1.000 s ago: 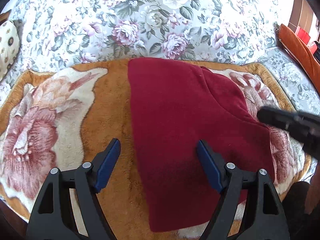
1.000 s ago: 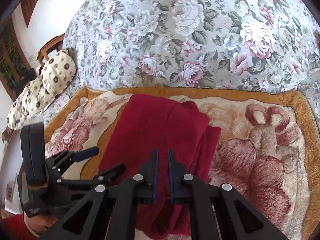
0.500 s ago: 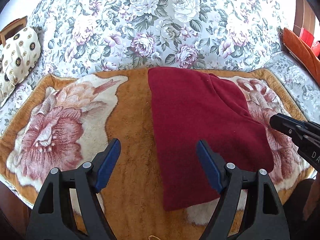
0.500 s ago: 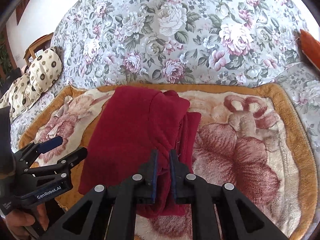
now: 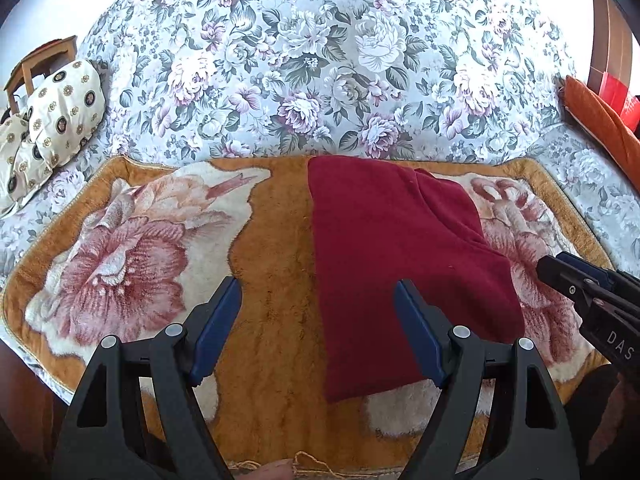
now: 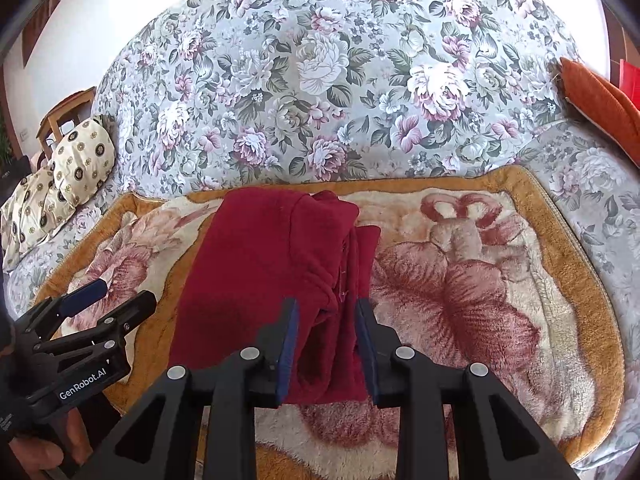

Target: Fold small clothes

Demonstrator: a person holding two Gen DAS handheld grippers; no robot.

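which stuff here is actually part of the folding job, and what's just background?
Part of the job:
- red garment, folded, lying on the fleece blanket
- left gripper, open, holding nothing
- right gripper, open, above the garment's near edge

Just lying about:
- floral sofa cover
- patterned cushions at the left
- orange cushion at the right
- wooden chair

I see the red garment (image 5: 392, 256) as soft, matt fleece-like cloth with a fine nap. Under it, the blanket (image 5: 272, 320) looks plush and deep-piled, its orange and cream fibres fuzzy. The far sofa back (image 5: 320, 64) is smooth, flat-woven floral cloth. At far left, a pillow (image 5: 64, 112) seems smooth printed fabric beside a bare wooden chair (image 5: 36, 64). My left gripper (image 5: 318, 334) is matt black plastic with dull blue pads and shiny metal pins; the right gripper (image 6: 326, 344) looks the same.
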